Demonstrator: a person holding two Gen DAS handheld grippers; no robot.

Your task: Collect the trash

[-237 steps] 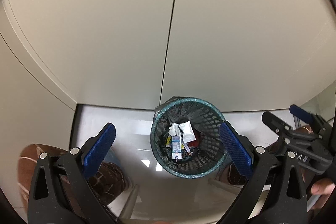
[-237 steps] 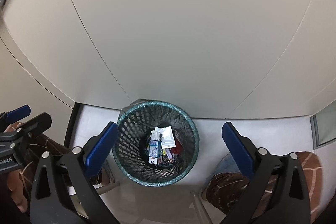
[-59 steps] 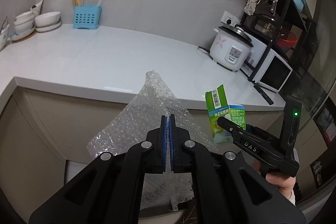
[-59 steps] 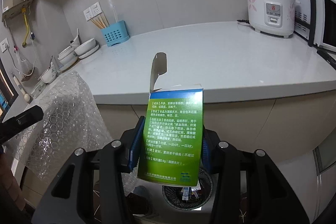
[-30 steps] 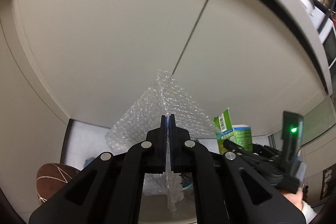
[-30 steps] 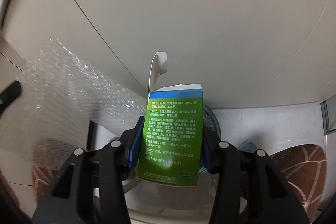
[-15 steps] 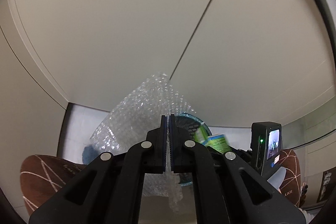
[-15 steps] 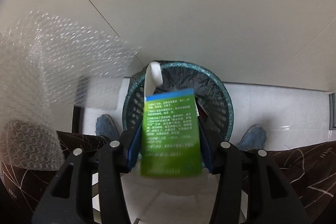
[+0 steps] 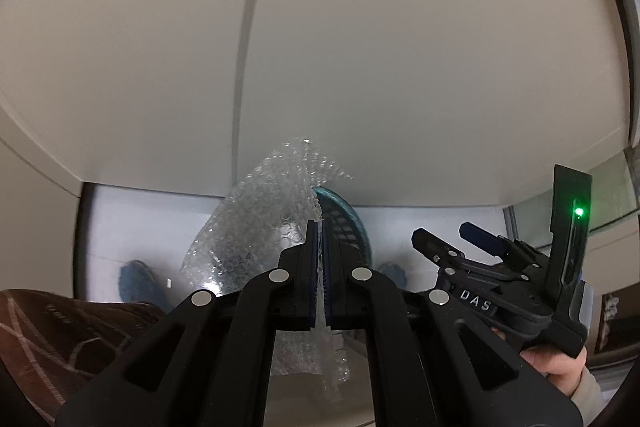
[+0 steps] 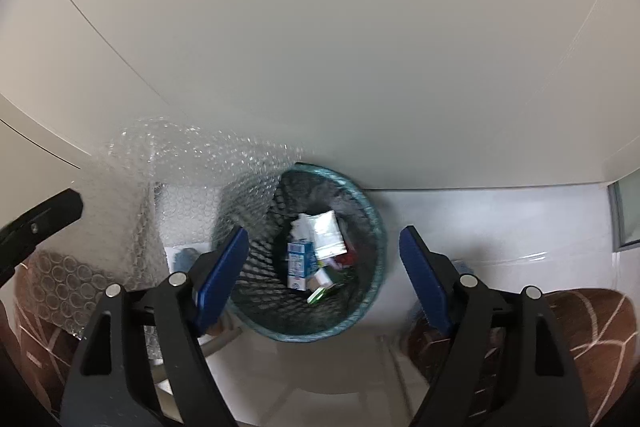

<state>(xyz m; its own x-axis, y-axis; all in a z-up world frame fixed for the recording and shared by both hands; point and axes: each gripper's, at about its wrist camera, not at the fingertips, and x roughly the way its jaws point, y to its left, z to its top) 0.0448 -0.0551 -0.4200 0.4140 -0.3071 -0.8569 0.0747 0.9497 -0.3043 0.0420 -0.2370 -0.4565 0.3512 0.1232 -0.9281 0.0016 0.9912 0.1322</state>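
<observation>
My left gripper (image 9: 319, 227) is shut on a sheet of clear bubble wrap (image 9: 264, 219) and holds it above the teal mesh waste bin (image 9: 348, 223). In the right wrist view the bubble wrap (image 10: 176, 179) hangs at the left, over the bin's left rim. My right gripper (image 10: 324, 259) is open and empty, right above the bin (image 10: 372, 267). The green box (image 10: 322, 293) lies inside the bin among a blue-and-white carton (image 10: 298, 263) and white wrappers (image 10: 324, 231). My right gripper also shows in the left wrist view (image 9: 456, 239).
Beige cabinet doors (image 10: 320, 47) rise behind the bin. The bin stands on a pale floor (image 10: 500, 219). The person's brown patterned trousers (image 10: 580, 327) and blue slippers (image 9: 138, 281) flank the bin.
My right gripper has opened and the green box has dropped into the bin. My left gripper still holds the bubble wrap, now closer over the bin.
</observation>
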